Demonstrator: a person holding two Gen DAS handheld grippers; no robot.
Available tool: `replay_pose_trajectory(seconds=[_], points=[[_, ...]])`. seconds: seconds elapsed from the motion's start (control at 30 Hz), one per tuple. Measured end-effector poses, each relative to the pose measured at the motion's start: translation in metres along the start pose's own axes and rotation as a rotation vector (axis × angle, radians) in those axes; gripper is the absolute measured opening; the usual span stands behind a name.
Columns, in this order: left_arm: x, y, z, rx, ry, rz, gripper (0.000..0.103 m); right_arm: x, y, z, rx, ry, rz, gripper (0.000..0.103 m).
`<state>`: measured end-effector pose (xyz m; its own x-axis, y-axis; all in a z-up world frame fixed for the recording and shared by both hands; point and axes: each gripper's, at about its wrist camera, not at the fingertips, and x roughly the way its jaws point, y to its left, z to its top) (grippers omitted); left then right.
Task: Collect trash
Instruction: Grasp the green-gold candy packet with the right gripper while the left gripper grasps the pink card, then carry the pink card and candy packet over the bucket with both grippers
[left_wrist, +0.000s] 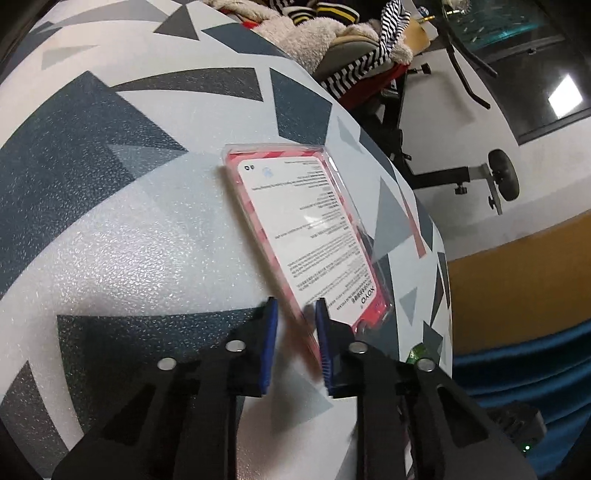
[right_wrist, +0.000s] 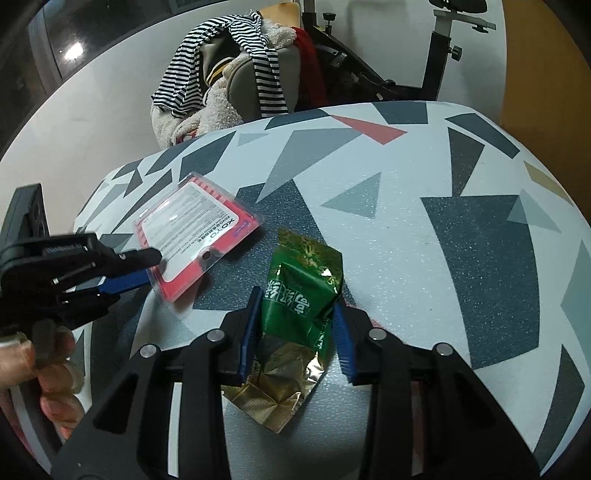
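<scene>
Fingers of your right gripper (right_wrist: 295, 332) close on one green foil pouch (right_wrist: 301, 295), blue pads pressing its sides; the pouch is crumpled, printed with white characters, gold at its torn lower end, and it rests on the table (right_wrist: 461, 177) right in front of you. Your left gripper (left_wrist: 295, 341) stands narrow, and it pinches the near corner of one clear plastic package (left_wrist: 306, 229). That package is flat and rectangular, pink-red edged, with a white printed card inside, its far end lying on the tabletop just left of the pouch. So you have two pieces of trash, one in each claw. The table carries a pattern of grey, dark blue and red triangles. Beyond its far edge, one chair (right_wrist: 236, 77) is heaped with striped and fleecy clothes.
</scene>
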<state>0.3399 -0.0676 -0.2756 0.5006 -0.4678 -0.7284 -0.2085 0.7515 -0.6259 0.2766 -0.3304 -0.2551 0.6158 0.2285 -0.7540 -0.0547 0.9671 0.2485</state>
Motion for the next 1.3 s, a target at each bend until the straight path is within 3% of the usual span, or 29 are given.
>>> replay_pose_trajectory(seconds=[0.23, 0.3, 0.43, 0.57, 0.87, 1.0, 1.3], points=[[-0.01, 0.005, -0.001, 0.029, -0.047, -0.033, 0.005, -0.001, 0.002, -0.001, -0.013, -0.002, 0.002, 0.038], [-0.023, -0.004, 0.0, 0.111, -0.075, -0.044, 0.004, -0.002, 0.001, -0.001, -0.018, -0.005, 0.005, 0.038], [-0.056, -0.025, -0.003, 0.367, -0.12, -0.031, 0.004, -0.001, 0.001, -0.001, -0.014, -0.007, 0.004, 0.038], [-0.09, -0.021, -0.008, 0.485, -0.149, 0.014, 0.004, -0.003, 0.007, -0.002, -0.039, -0.019, -0.017, 0.038], [-0.168, 0.01, -0.036, 0.52, -0.19, 0.025, 0.004, -0.027, 0.041, -0.009, -0.22, -0.039, -0.035, 0.038], [-0.195, 0.016, -0.051, 0.53, -0.188, 0.006, 0.004, -0.051, 0.053, -0.013, -0.21, -0.066, 0.001, 0.038], [-0.246, 0.005, -0.108, 0.697, -0.197, -0.03, 0.004, -0.11, 0.077, -0.036, -0.211, -0.128, 0.043, 0.037]])
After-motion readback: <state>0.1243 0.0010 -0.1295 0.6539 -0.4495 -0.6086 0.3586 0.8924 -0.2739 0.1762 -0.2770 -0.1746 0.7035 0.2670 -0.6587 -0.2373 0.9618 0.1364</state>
